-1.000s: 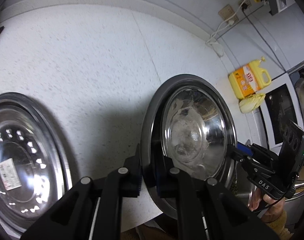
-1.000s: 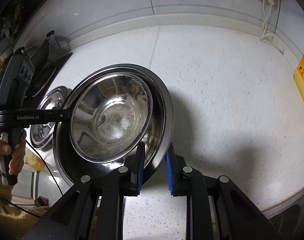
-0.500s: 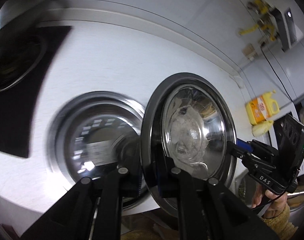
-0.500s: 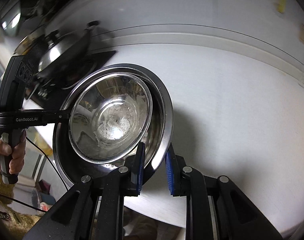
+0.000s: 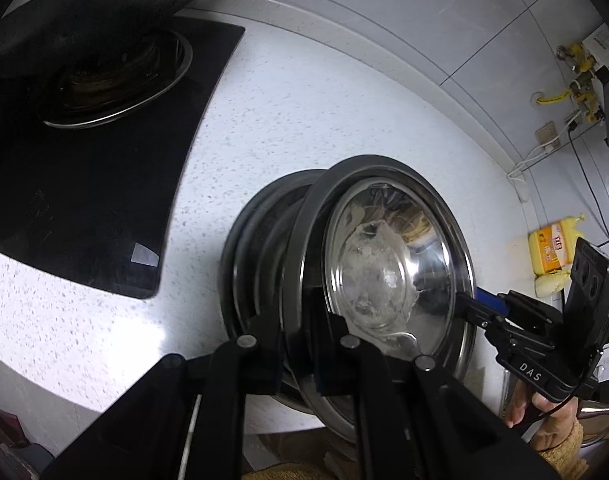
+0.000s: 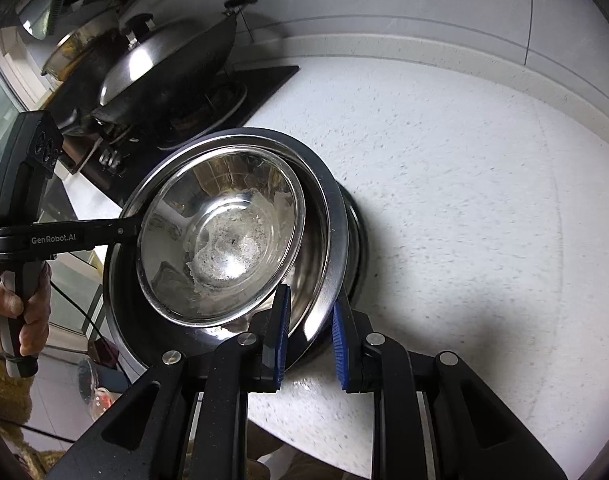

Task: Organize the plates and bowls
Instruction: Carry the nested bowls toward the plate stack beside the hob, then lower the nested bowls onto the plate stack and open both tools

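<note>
Both hand-held grippers, left and right, clamp the round steel plate's rim at 6 o'clock; speckled white worktop lies open at 3 o'clock.

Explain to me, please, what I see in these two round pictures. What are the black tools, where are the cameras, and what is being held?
There is no robot here. A person holds a handheld gripper in each hand, and each gripper carries a fisheye camera looking along its own two fingers, so the pictures look round and bent.

The left wrist view shows the left gripper at the bottom; the right wrist view shows the right gripper with blue pads.

Both grip opposite rims of one steel plate, which carries a smaller steel bowl. They hold it just over another steel plate lying on the white speckled counter.

To the left is a black stove with a lidded wok. A yellow bottle stands far right.
</note>
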`<act>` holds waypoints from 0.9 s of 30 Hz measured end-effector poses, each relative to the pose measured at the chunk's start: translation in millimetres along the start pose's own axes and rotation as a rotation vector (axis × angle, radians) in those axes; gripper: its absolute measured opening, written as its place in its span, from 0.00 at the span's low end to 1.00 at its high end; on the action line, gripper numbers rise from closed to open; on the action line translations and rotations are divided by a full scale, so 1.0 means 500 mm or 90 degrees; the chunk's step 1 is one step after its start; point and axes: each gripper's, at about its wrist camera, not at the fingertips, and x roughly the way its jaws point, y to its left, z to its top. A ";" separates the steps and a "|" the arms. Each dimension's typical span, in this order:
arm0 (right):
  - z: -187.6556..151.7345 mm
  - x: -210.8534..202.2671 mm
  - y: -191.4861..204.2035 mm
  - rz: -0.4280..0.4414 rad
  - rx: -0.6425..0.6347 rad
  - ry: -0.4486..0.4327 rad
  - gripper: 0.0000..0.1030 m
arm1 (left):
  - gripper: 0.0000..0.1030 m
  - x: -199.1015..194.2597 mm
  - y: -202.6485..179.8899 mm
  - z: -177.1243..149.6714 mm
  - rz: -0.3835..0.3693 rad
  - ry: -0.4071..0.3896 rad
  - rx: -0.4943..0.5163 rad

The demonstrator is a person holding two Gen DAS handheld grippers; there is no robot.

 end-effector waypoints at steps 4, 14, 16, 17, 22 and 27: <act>0.004 0.015 0.004 -0.012 0.013 0.005 0.17 | 0.09 0.016 0.017 0.004 0.005 0.007 0.011; 0.001 0.032 0.009 -0.055 0.047 -0.002 0.19 | 0.12 0.030 0.015 0.016 0.025 -0.008 0.049; 0.002 0.031 0.004 -0.072 0.056 -0.006 0.19 | 0.12 0.025 0.015 0.019 0.022 -0.012 0.059; 0.003 0.030 0.004 -0.078 0.057 -0.008 0.19 | 0.12 0.023 0.016 0.021 0.021 -0.015 0.063; 0.005 0.027 0.014 -0.111 0.060 -0.025 0.19 | 0.14 0.013 0.011 0.022 0.022 -0.028 0.093; 0.007 0.029 0.028 -0.139 0.063 -0.034 0.22 | 0.14 -0.004 0.010 0.033 0.028 -0.049 0.119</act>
